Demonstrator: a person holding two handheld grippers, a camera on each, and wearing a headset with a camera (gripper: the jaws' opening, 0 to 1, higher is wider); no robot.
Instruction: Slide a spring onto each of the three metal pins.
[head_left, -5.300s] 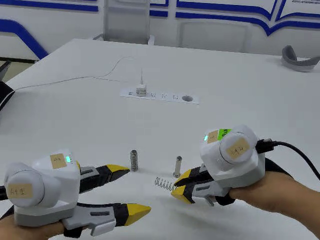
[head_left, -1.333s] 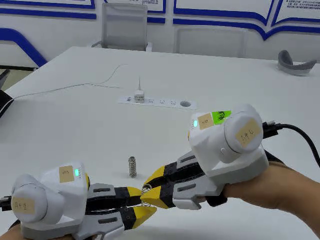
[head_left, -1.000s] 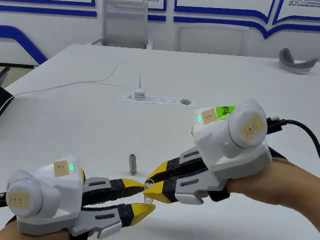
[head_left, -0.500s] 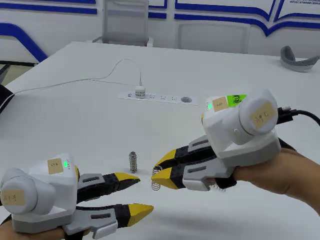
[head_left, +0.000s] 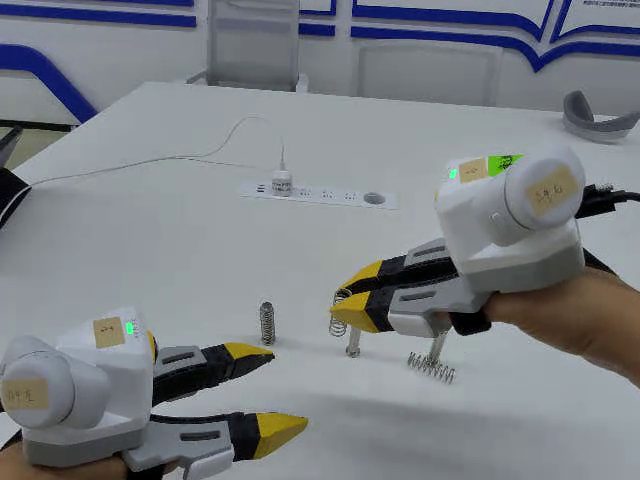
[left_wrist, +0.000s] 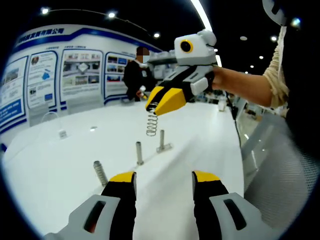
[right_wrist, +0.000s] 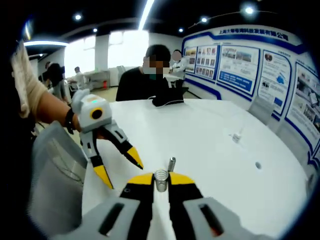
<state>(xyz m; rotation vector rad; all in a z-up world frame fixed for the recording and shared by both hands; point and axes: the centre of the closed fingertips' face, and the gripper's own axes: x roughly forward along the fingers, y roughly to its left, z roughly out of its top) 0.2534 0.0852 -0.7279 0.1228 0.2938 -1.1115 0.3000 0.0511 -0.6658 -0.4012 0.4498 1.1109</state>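
Now: right gripper (head_left: 340, 303) clamping top coils of spring (head_left: 337, 323), dangling it under tips, just above and beside bare pin (head_left: 353, 343). Spring looking light, soft, likely bending or flicking out; holding upper end probably leaving bore free. Left gripper (head_left: 272, 392) hovering low, jaws apart, carrying nothing.
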